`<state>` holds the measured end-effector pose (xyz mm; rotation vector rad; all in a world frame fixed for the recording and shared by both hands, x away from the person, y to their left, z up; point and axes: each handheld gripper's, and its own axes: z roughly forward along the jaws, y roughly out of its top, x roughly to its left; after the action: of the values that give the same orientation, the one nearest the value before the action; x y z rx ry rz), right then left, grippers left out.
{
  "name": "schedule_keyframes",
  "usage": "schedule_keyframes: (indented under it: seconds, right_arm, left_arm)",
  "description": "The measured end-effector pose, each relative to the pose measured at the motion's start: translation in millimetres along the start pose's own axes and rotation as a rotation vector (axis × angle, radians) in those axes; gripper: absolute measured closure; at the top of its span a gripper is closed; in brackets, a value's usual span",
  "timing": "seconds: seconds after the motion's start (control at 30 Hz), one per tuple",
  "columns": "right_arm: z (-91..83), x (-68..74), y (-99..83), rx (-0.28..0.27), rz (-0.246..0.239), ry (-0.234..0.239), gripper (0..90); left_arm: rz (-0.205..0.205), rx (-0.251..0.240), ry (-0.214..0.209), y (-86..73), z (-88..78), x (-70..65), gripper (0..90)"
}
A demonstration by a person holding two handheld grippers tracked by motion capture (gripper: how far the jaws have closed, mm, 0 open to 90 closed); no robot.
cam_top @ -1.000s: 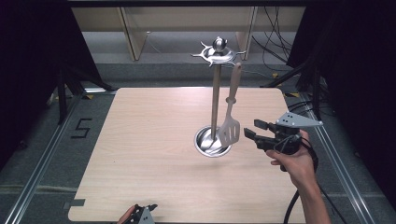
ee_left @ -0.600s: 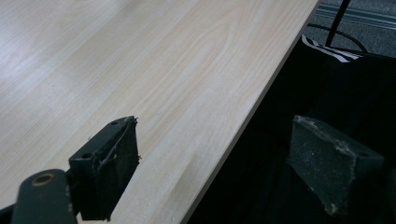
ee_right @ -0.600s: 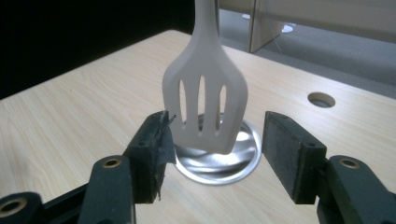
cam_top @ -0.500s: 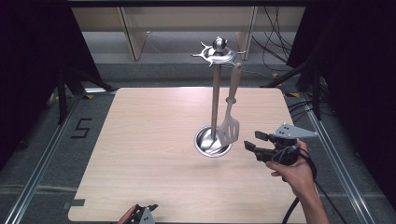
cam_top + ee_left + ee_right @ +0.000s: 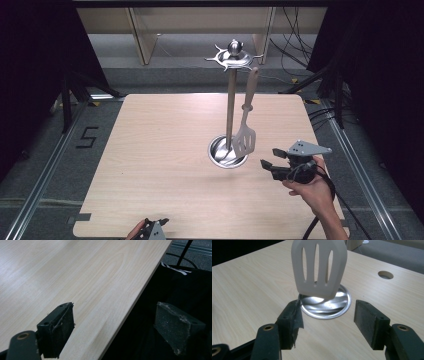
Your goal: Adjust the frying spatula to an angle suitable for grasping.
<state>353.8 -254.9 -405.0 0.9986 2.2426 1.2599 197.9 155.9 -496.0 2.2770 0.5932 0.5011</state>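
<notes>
Two hand-held grippers at a light wooden table (image 5: 165, 150). Right gripper (image 5: 270, 166) sits over the near-right part of the tabletop, held in the person's right hand (image 5: 310, 187), grey three-cornered plate on top, cable trailing toward the near edge; jaws point left, toward the stand. Jaws spread wide with nothing between them: the right gripper view shows both black pads apart with bare wood and the stand's base in the gap. Utensil stand (image 5: 231, 100) stands upright right of table centre: round shiny metal base (image 5: 325, 303), thin vertical pole, star-shaped hook ring with a ball knob at the top. Slotted spatula (image 5: 246, 135), pale plastic, hangs from the ring on the right side of the pole, handle up, head down. In the right gripper view its three-slot head (image 5: 319, 267) hangs over the base, lower edge just above the metal; contact with the base cannot be told. Spatula head is beyond the right gripper's jaw tips, apart from them. Round hole (image 5: 385, 274) in the tabletop shows in the right gripper view, beyond the base. Left gripper (image 5: 152, 230) is at the near edge of the table, left of centre, barely in frame. In the left gripper view its jaws (image 5: 117, 327) are spread, one pad over the wood, the other past the table edge, gripping nothing.
</notes>
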Motion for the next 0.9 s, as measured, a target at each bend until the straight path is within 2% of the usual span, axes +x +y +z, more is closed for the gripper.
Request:
schedule_keyframes:
  seconds: [0.03, 0.1, 0.23, 0.27, 0.43, 0.47, 0.53, 0.63, 0.83, 0.87, 0.9]
  right_arm:
    - [1.9, 2.2, -2.1, -0.002, 0.028, 0.003, 39.5]
    - [1.4, 4.0, -3.6, 0.005, 0.033, -0.001, 39.4]
    - [-0.1, 6.7, -5.5, 0.014, 0.035, 0.002, 39.1]
    - [-0.3, 5.8, -6.1, 0.019, 0.016, 0.003, 39.1]
    - [-1.2, 7.7, -11.7, 0.028, 0.029, 0.004, 38.7]
    - [-1.3, 5.8, -12.7, 0.018, 0.002, 0.001, 38.6]
    - [-2.0, 8.1, -15.7, 0.021, 0.034, 0.011, 38.5]
    - [-3.6, 7.3, -18.7, 0.030, 0.024, -0.001, 38.4]
    - [-7.4, 9.4, -30.3, 0.055, 0.051, -0.004, 38.1]
    - [-7.5, 8.4, -31.9, 0.055, 0.039, -0.005, 38.1]
    - [-7.9, 9.3, -33.5, 0.060, 0.052, -0.004, 38.1]
  left_arm:
    - [0.004, 0.002, 0.008, 0.1, -0.1, -0.2, 15.4]
    - [0.005, 0.002, 0.002, 0.2, 0.4, -0.4, 15.4]
    - [-0.003, 0.000, -0.006, 0.3, 0.9, -0.7, 15.4]
    - [0.003, 0.000, 0.004, 0.3, 0.3, -0.2, 15.4]
    - [0.000, 0.002, 0.008, 0.1, 0.3, 0.5, 15.4]
    - [-0.002, -0.003, -0.001, 0.2, 0.3, 0.3, 15.4]
    - [-0.008, -0.006, 0.001, 0.2, 0.7, 0.0, 15.4]
    - [-0.001, 0.002, 0.009, 0.3, 0.4, 0.5, 15.4]
    - [0.012, 0.009, 0.015, 0.2, -0.5, 1.1, 15.4]
    - [0.005, 0.002, 0.011, 0.2, -0.4, 0.3, 15.4]
    - [-0.003, 0.000, -0.001, 0.0, 0.1, -0.2, 15.4]
